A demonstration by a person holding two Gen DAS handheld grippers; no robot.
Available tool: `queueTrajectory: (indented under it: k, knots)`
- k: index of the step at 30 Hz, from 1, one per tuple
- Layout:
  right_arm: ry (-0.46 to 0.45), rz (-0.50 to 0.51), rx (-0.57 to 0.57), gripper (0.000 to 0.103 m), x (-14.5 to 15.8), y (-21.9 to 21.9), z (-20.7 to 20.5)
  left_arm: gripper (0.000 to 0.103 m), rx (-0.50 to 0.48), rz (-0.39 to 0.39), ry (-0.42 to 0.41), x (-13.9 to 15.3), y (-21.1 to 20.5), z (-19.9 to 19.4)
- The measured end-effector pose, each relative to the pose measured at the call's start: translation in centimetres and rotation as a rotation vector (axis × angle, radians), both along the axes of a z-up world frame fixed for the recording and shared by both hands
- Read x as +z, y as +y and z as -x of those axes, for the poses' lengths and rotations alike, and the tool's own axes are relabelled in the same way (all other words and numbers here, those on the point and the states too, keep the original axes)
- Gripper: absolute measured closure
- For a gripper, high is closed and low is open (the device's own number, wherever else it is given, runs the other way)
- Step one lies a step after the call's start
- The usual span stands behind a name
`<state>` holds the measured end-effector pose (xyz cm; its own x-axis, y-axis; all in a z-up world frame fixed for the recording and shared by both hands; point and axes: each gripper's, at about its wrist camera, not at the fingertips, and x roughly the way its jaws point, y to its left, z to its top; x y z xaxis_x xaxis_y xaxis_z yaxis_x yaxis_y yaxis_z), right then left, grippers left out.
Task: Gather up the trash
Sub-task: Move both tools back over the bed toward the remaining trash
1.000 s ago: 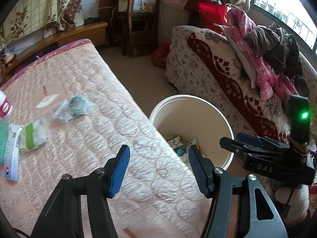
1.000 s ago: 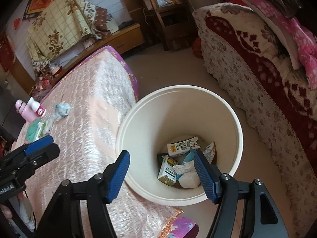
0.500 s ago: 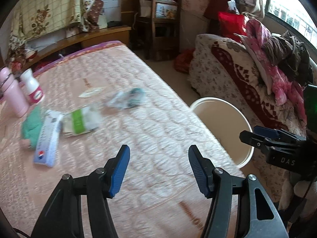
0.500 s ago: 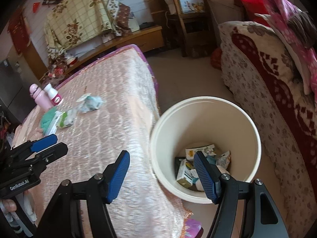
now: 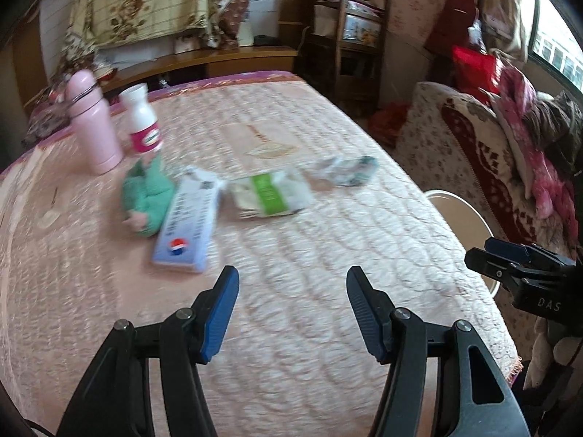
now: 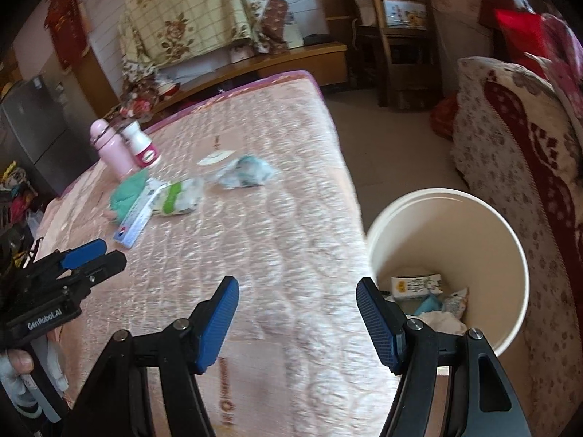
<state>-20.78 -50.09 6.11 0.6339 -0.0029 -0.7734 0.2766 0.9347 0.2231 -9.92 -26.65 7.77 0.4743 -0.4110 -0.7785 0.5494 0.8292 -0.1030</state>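
Trash scattered on quilted bed; both hand-held grippers open, empty

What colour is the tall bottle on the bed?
Pink. The bottle shows best in the left wrist view, standing beside a white bottle.

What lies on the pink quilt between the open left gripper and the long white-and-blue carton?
Nothing: in the left wrist view only bare pink quilt lies between the left gripper and the long white-and-blue carton.
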Motion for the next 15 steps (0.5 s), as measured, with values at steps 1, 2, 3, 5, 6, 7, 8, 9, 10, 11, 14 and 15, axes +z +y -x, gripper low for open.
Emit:
queueTrajectory:
  k: [1, 2, 3, 5, 6, 7, 8, 9, 10, 11, 14, 15]
  knots:
    - [0.001, 0.001, 0.008, 0.032, 0.0, 0.4, -0.4, 0.040, 0.010, 0.003, 0.004, -0.1, 0.7, -0.4]
    - [0.003, 0.002, 0.018, 0.032, -0.1, 0.9, -0.8, 0.039, 0.019, 0.007, 0.008, -0.2, 1.2, -0.8]
    - [0.006, 0.003, 0.026, 0.032, -0.1, 1.4, -1.2, 0.038, 0.032, 0.012, 0.012, -0.4, 1.9, -1.2]
    - [0.012, 0.004, 0.039, 0.032, -0.4, 2.1, -1.9, 0.037, 0.054, 0.017, 0.017, -0.7, 2.9, -2.0]
    - [0.014, 0.003, 0.043, 0.032, -0.4, 2.3, -2.2, 0.036, 0.063, 0.019, 0.019, -0.8, 3.1, -2.4]
    - [0.016, 0.002, 0.048, 0.032, -0.5, 2.4, -2.5, 0.036, 0.074, 0.018, 0.022, -1.1, 3.6, -2.9]
    - [0.020, -0.001, 0.053, 0.032, -0.7, 2.7, -2.9, 0.036, 0.080, 0.018, 0.024, -1.3, 3.8, -3.4]
    - [0.023, -0.003, 0.056, 0.032, -0.8, 2.8, -3.1, 0.036, 0.088, 0.017, 0.026, -1.5, 4.1, -3.8]
    - [0.028, -0.006, 0.060, 0.032, -1.0, 3.0, -3.5, 0.035, 0.098, 0.016, 0.029, -1.9, 4.4, -4.4]
    - [0.031, -0.007, 0.064, 0.032, -1.1, 3.1, -3.8, 0.035, 0.109, 0.015, 0.031, -2.2, 4.6, -4.9]
    - [0.040, -0.008, 0.080, 0.032, -1.6, 3.5, -4.8, 0.035, 0.137, 0.000, 0.033, -3.2, 4.7, -6.4]
    - [0.042, -0.009, 0.083, 0.032, -1.7, 3.5, -5.0, 0.035, 0.142, -0.005, 0.032, -3.5, 4.7, -6.8]
